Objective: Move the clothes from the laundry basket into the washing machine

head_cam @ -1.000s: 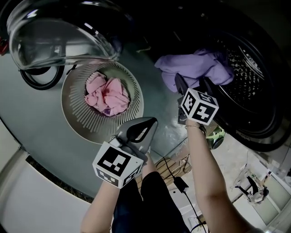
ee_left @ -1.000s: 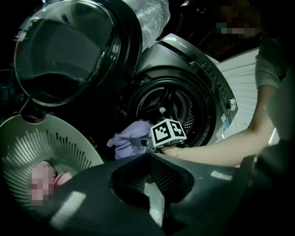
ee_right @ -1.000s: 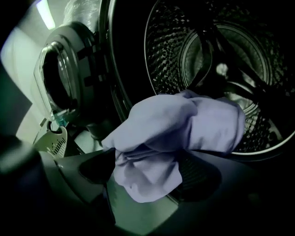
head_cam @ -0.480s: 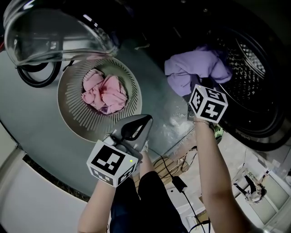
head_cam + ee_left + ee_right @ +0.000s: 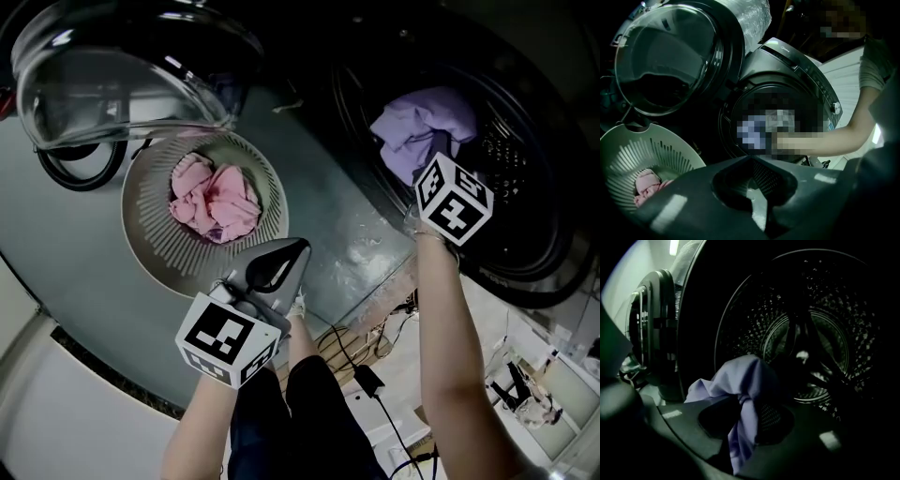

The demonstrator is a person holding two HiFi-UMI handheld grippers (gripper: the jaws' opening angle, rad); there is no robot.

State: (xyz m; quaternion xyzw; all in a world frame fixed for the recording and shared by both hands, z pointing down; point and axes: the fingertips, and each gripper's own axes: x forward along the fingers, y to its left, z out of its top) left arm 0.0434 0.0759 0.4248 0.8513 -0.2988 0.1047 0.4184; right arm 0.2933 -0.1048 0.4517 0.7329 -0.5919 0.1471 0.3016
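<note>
"What did the head view show?"
"A grey floor point(image 5: 337, 220). The white laundry basket point(image 5: 150, 251) held pink clothes point(image 5: 217, 199), beside the open washing machine point(image 5: 553, 281)."
"And the left gripper view?"
"The left gripper point(image 5: 751, 159) was clenched and empty, near the basket."
"The right gripper view?"
"The right gripper point(image 5: 746, 408) clamped a lilac garment point(image 5: 745, 373) at the drum's point(image 5: 815, 333) mouth."

All 3 views are dim with a green cast. Glare streaks the glass door point(image 5: 122, 84). The drum point(image 5: 811, 348) sinks into black, only the purple cloth point(image 5: 745, 376) catching light. Wide-angle distortion bends the edges.
</note>
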